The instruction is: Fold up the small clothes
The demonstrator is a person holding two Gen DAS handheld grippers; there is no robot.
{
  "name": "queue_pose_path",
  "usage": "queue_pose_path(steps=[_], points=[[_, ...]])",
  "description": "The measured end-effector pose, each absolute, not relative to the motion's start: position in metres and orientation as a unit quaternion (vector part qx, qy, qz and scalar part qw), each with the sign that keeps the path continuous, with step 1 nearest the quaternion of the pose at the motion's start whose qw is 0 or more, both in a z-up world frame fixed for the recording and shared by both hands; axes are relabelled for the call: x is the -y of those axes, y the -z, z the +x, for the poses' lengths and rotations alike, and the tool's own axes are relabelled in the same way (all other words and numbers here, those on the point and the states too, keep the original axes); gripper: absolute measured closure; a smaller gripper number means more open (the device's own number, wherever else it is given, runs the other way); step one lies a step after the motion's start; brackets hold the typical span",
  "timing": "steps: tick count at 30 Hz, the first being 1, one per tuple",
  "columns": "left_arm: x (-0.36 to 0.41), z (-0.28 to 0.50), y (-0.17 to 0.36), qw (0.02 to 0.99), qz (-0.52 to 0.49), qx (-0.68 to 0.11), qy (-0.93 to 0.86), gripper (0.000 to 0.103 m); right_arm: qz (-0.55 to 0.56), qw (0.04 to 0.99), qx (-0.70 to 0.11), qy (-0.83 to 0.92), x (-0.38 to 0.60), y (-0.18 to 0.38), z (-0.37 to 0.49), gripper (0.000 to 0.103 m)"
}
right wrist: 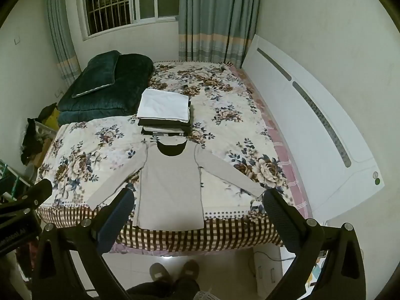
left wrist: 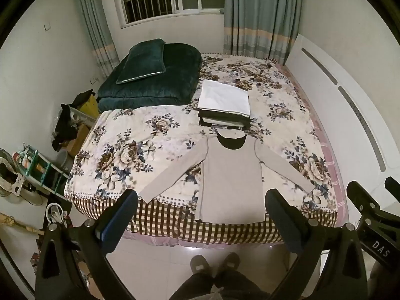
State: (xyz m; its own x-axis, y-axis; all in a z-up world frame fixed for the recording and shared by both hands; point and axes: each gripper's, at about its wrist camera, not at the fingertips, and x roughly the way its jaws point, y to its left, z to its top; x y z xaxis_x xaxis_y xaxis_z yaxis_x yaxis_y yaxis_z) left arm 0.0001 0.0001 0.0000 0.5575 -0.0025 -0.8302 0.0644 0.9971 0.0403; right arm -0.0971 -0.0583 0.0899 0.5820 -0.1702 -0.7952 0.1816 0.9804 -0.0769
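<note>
We held both grippers above the bed's near edge, the left gripper (left wrist: 201, 215) and the right gripper (right wrist: 198, 212) each with fingers spread wide and gripping nothing. The beige long-sleeved shirt (left wrist: 232, 175) lay flat on the floral bedspread (left wrist: 140, 137), collar pointing away from us toward the stack of folded clothes (left wrist: 223, 105), hem nearest us. Its sleeves splayed outward, so each gripper sat closer to its own side's cuff.
</note>
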Motion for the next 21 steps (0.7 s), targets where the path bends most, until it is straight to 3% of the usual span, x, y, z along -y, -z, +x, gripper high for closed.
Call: queue_pose_path(steps=[21], points=[[0.0048,0.0011,0.0022,0.882,0.031,-0.47,0.024,0.0,0.003,0.891,-0.442,0.098,0.0571,-0.0938,-0.0975,0.0]])
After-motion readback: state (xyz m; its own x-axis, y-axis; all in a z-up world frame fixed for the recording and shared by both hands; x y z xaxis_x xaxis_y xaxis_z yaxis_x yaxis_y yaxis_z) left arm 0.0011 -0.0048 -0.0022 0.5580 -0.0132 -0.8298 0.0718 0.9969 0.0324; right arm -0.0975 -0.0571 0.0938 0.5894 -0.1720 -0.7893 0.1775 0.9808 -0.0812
